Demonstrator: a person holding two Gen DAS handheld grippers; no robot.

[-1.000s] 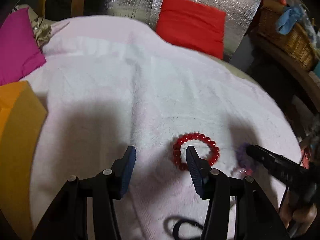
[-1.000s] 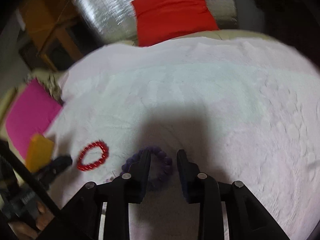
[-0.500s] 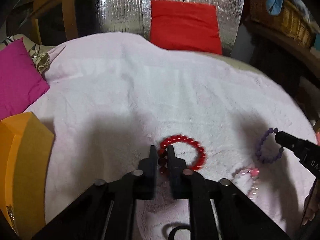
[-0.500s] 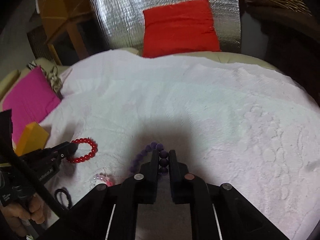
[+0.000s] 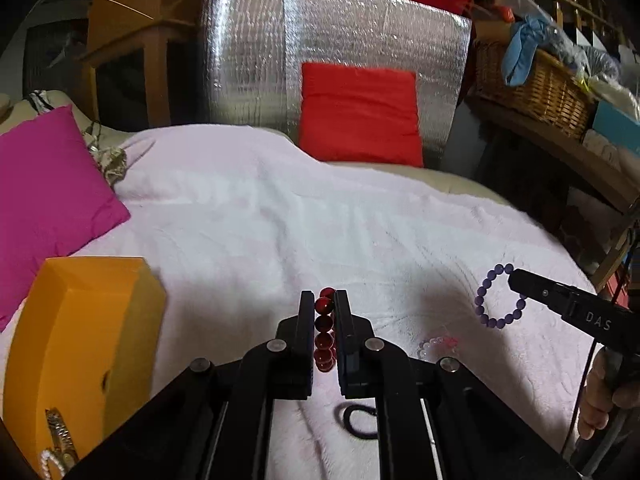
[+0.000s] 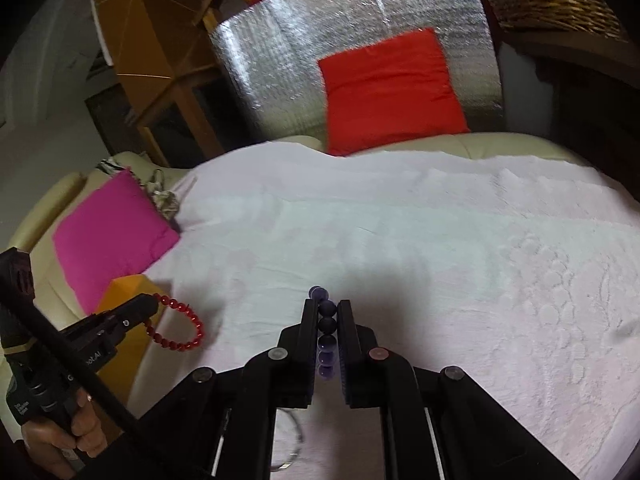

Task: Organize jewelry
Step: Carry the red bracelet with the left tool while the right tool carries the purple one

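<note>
My left gripper (image 5: 323,298) is shut on a red bead bracelet (image 5: 324,336), whose beads line up between the jaws. In the right wrist view that bracelet (image 6: 182,326) hangs as a loop off the left gripper (image 6: 150,304), above the white blanket (image 6: 400,240). My right gripper (image 6: 327,306) is shut on a purple bead bracelet (image 6: 326,344). From the left wrist view, the purple bracelet (image 5: 498,298) dangles from the right gripper (image 5: 514,276). An orange jewelry box (image 5: 80,340) stands at the left, with a gold watch and pearls (image 5: 56,450) at its near end.
A pink-and-white bead bracelet (image 5: 436,344) and a black hair tie (image 5: 360,422) lie on the blanket (image 5: 320,220) near the grippers. A magenta cushion (image 5: 44,196) sits left, a red cushion (image 5: 360,114) at the back, a wicker basket (image 5: 532,84) on a shelf right.
Both grippers closed on their bracelets, the left on the red, the right on the purple, and lifted them off the blanket. Both views have tilted up toward the back of the bed.
</note>
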